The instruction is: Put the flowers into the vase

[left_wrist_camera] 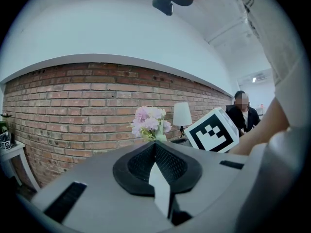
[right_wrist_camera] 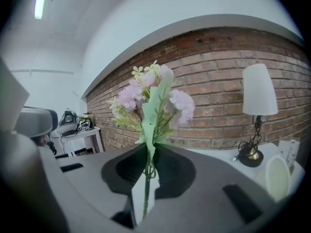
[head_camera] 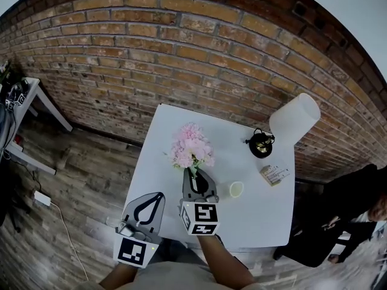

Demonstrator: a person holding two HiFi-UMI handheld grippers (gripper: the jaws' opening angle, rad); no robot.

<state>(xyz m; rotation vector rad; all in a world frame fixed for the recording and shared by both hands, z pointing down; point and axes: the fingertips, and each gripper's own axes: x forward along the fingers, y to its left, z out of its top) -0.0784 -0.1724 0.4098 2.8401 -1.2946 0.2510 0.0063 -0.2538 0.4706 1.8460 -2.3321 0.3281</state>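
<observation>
A bunch of pink flowers point(head_camera: 191, 147) with green leaves stands upright over the white table point(head_camera: 266, 216). My right gripper point(head_camera: 194, 173) is shut on its stems, and in the right gripper view the stems point(right_wrist_camera: 147, 178) run down between the pressed jaws point(right_wrist_camera: 148, 152) with the blooms point(right_wrist_camera: 155, 98) above. A small pale green vase point(head_camera: 236, 190) stands on the table just right of this gripper, low at the right edge point(right_wrist_camera: 278, 176) of the right gripper view. My left gripper point(head_camera: 158, 196) hovers at the table's near left edge, its jaws point(left_wrist_camera: 155, 147) shut with nothing between them.
A white-shaded lamp point(head_camera: 294, 119) on a dark base point(head_camera: 260, 144) stands at the table's far right, a small printed box point(head_camera: 275, 174) near it. A brick wall runs behind. A person in dark clothes point(head_camera: 357, 216) stands to the right. A white side table point(head_camera: 27, 101) is far left.
</observation>
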